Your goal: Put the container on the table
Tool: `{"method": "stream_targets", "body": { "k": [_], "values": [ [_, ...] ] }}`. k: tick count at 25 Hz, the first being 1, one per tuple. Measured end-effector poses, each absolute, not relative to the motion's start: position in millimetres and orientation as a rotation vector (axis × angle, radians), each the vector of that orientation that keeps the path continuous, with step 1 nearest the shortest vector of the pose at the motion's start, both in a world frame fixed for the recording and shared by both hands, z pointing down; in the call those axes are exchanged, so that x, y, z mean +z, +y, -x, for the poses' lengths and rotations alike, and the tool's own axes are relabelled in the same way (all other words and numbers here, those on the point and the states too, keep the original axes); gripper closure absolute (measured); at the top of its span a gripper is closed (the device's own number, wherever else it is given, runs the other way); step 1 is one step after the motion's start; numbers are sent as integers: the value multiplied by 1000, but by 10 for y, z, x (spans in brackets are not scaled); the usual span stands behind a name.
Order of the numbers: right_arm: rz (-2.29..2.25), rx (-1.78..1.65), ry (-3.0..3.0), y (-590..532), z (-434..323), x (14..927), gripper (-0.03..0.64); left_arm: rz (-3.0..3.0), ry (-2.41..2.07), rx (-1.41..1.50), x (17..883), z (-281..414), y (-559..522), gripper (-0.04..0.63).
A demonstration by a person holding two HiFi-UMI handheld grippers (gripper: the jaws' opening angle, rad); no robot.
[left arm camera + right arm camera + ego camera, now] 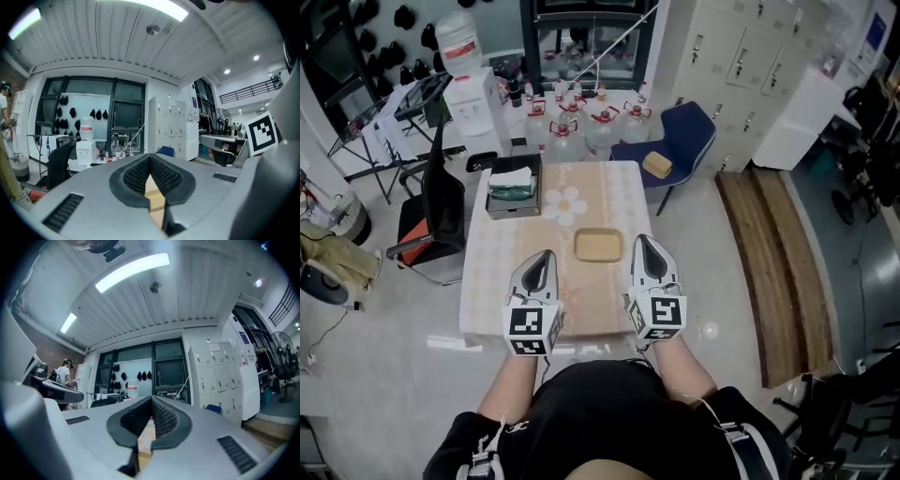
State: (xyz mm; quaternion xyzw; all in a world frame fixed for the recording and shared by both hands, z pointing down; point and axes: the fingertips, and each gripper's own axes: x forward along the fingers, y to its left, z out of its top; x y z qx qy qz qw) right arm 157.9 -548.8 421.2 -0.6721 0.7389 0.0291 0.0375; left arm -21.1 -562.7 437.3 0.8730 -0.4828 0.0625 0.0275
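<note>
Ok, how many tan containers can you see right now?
2. One tan container lies on the table; the other container sits on the blue chair behind it. More may be hidden elsewhere.

Right gripper view. The right gripper (151,400) points about level into the room, its two grey jaws brought together so that the dark ribbed pads (165,420) meet at their tips with nothing between them. Below the tips, a narrow gap exposes a strip of pale tan surface (145,440). Overhead, a ribbed white ceiling carries a long strip light (132,270). In the background stand dark-framed windows (169,369), a water dispenser bottle (133,390) and white lockers (220,380), with a blue chair (214,408) before them. A person (63,373) stands at far left.
</note>
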Motion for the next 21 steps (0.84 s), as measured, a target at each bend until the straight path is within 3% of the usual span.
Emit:
{"method": "stream_targets", "body": {
  "k": [21],
  "values": [
    [2101, 43, 2232, -5363, -1665, 4184, 604, -2725, -1472, 189, 4245, 83, -5521, 583]
  ]
}}
